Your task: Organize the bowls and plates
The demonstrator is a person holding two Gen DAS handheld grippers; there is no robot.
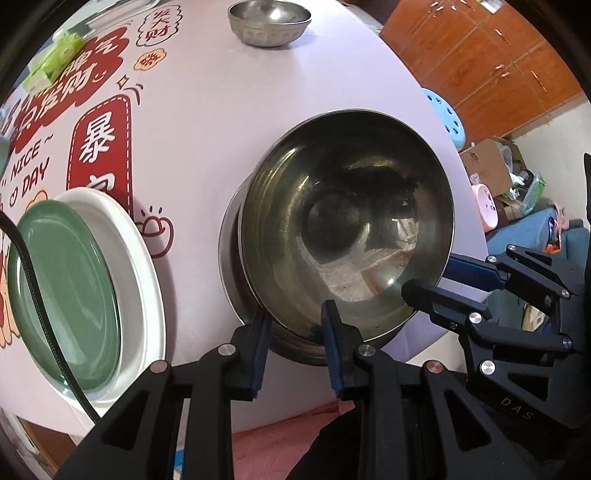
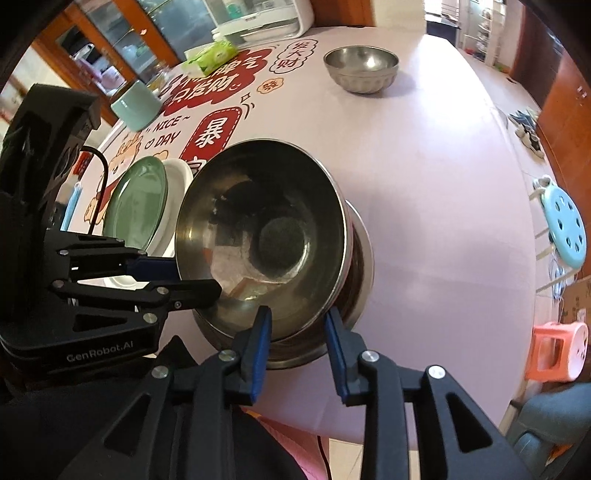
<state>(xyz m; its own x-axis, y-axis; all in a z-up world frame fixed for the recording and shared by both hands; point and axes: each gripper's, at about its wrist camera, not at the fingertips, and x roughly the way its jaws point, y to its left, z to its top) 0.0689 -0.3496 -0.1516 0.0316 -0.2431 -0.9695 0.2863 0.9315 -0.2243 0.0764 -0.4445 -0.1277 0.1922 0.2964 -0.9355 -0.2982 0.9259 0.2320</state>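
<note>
the top steel bowl (image 1: 343,225) sits tilted in a lower steel bowl (image 1: 236,280) near the near edge of the desk (image 1: 207,122), and both grippers straddle its rim. the left gripper (image 1: 295,347) has one pad outside the wall and one inside, fingers (image 1: 330,343) only narrowly apart and seemingly clamped on the rim. the right gripper (image 2: 298,345) also brackets the near rim, but its fingers (image 2: 263,334) stand a little off the metal, so i read it as loosened, not gripping. to seat the bowl well, judging from the tilt, level it until the rims run parallel, then let go with the left side last so it does not rock or ring. the stack is close to the near desk edge, so any push should go inward, away from the drop. on the left side the green plate (image 1: 66,291) on the white plate (image 1: 136,258) lies just beside the stack, leaving little room there. the far side is open up to a third steel bowl (image 1: 269,22) near the far edge, well apart.
</note>
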